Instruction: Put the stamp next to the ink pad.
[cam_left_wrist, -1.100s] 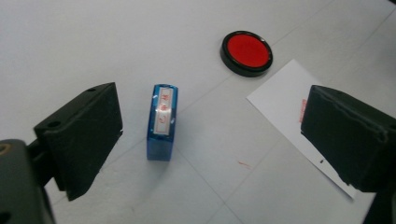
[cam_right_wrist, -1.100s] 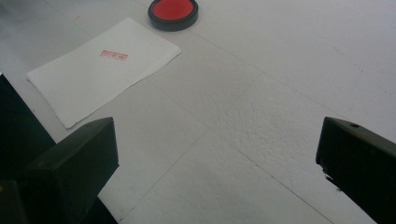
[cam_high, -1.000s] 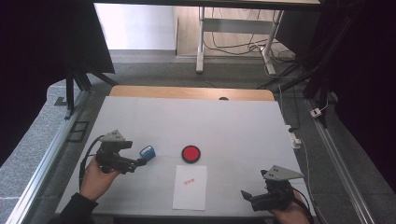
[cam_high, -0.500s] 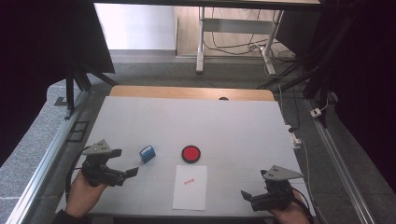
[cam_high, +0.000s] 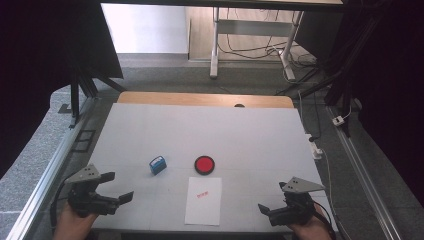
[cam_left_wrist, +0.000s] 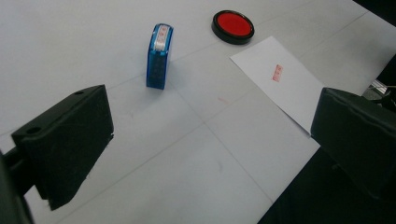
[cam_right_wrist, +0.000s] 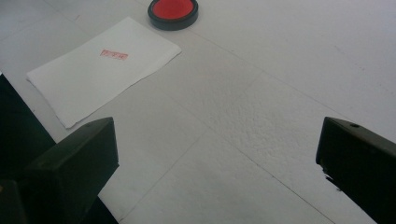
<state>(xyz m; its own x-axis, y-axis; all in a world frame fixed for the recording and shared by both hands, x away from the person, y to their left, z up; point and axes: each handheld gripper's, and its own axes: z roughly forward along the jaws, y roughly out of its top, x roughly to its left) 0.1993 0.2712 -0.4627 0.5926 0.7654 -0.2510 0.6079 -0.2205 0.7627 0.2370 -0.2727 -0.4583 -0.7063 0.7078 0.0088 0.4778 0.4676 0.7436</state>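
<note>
High view: both tools sit wide apart and empty at the desk's near edge, stamping apparently finished.
Left tool gapes well short of the blue stamp; keep clear of it, ink pad and stamped paper while resting. Left gripper view reveals the stamp lying on its side; right tool also gapes, and its view shows the red imprint clearly.

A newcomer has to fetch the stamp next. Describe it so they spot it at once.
Start at the white table and find the round red ink pad near its middle. The stamp stands just left of that pad, apart from it and from the sheet of paper. It is the one small blue block there.
</note>
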